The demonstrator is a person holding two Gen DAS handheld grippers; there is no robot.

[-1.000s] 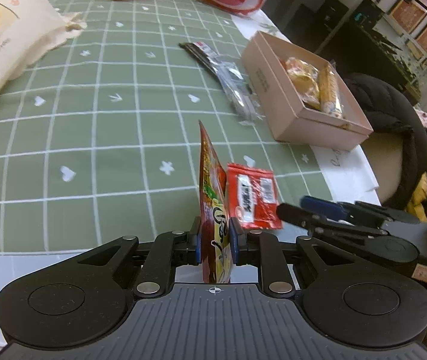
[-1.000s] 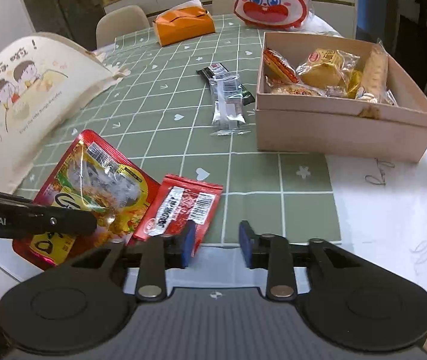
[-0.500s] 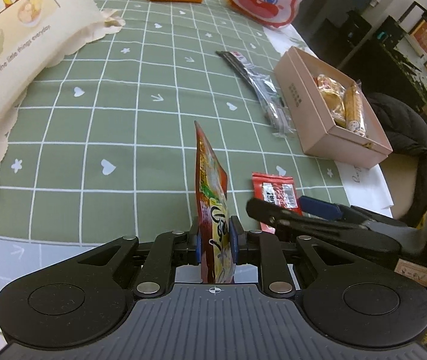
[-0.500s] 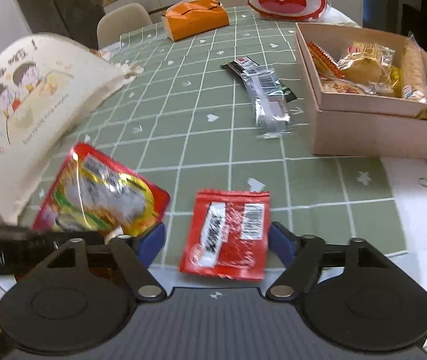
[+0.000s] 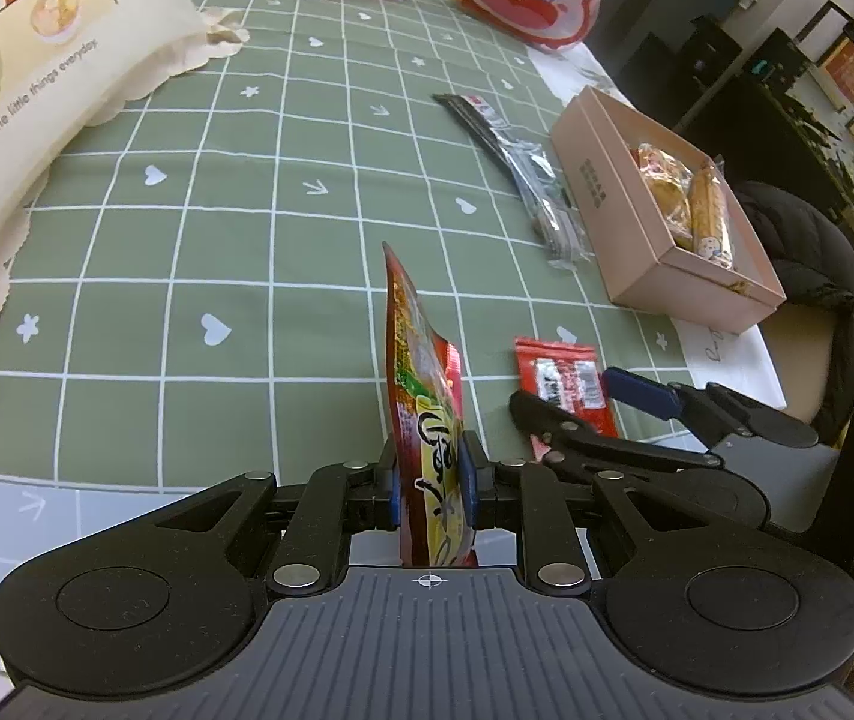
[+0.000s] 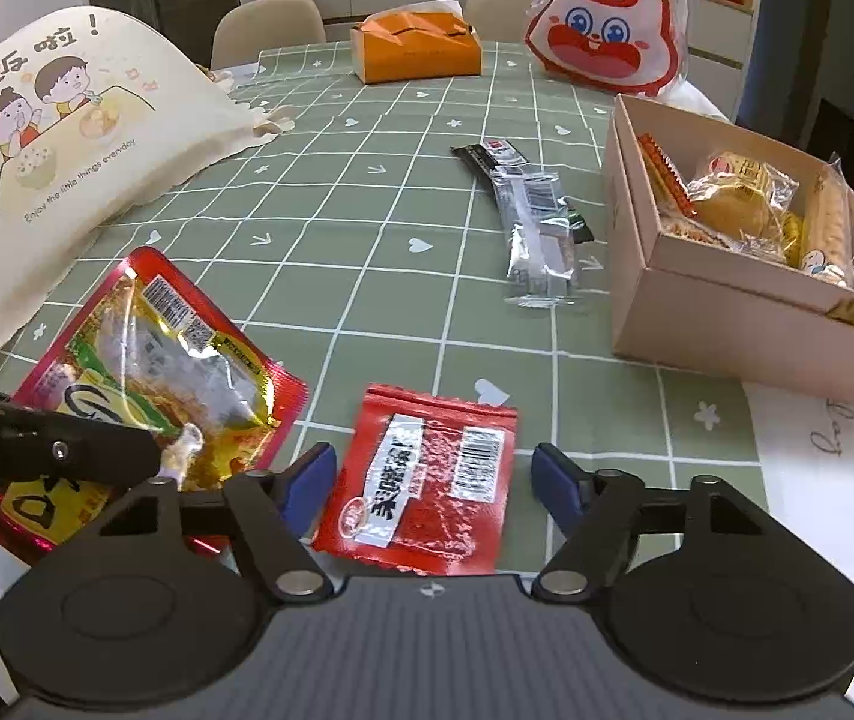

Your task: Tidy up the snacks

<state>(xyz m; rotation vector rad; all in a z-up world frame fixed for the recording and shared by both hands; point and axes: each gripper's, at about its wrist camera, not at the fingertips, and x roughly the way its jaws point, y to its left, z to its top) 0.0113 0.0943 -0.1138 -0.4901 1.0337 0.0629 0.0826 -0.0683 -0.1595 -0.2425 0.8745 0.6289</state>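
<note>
The small red sachet (image 6: 423,483) lies flat on the near edge of the green checked cloth (image 6: 366,228), framed by the right gripper (image 6: 430,480), whose blue pads stand either side of it without pressing; the jaws have just been closing in after a wider spread, and the sachet sits between them, not yet gripped. It looks light, thin and crinkly, a sealed foil pack that will bend and slide on the cloth, so I would judge the best hold is across its short width near the middle, or on a sealed end seam, with a gentle squeeze so the contents are not crushed

Just left of it, the left gripper (image 5: 431,483) is clamped tight on the big red pouch (image 5: 420,408), holding it edge-up by its near end; the pouch droops a little, soft and floppy, with its far corner in the air. In the right view the same pouch (image 6: 150,372) hangs over the near left of the table

To the far right stands the pink box (image 6: 745,330), open, with wrapped cakes and biscuits already in it, probably where these go. Between the sachet and the far side lie a clear wrapper (image 6: 538,246) and a black bar (image 6: 490,156), close beside the box. Farther off sit a cream bag (image 6: 60,174) on the left, an orange tissue box (image 6: 417,48) and a rabbit pouch (image 6: 604,39)
</note>
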